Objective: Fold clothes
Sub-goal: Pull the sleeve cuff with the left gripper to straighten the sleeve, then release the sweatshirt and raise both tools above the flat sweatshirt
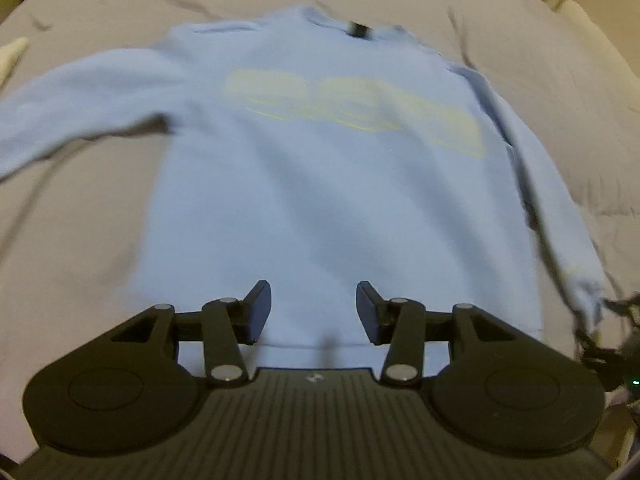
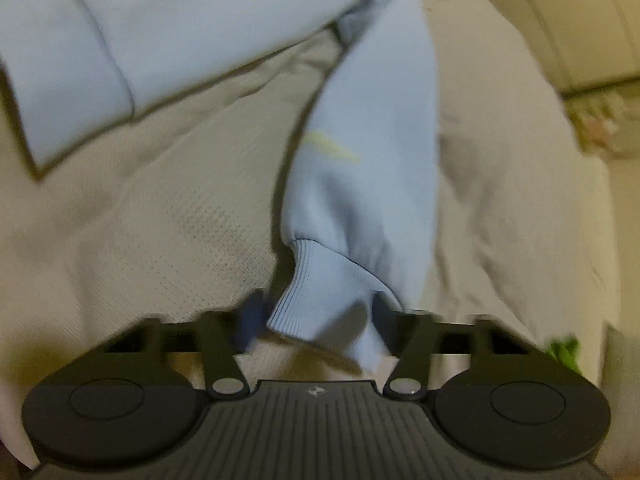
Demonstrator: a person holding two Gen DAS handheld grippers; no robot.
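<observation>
Only right view shows cuff (image 2: 320, 300) between tool (image 2: 316, 320) fingers.

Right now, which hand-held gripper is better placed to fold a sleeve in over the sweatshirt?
Right. The right hand-held gripper already has the sleeve cuff between its fingers; the left hand-held gripper hangs open above the sweatshirt hem, holding nothing.

Soft matt fleece sweatshirt (image 1: 328, 200) is lying ahead of the matt black plastic fingers (image 1: 256, 312), its ribbed knit cuff (image 2: 324, 300) between them over coarse woven bedding (image 2: 160, 220).
</observation>
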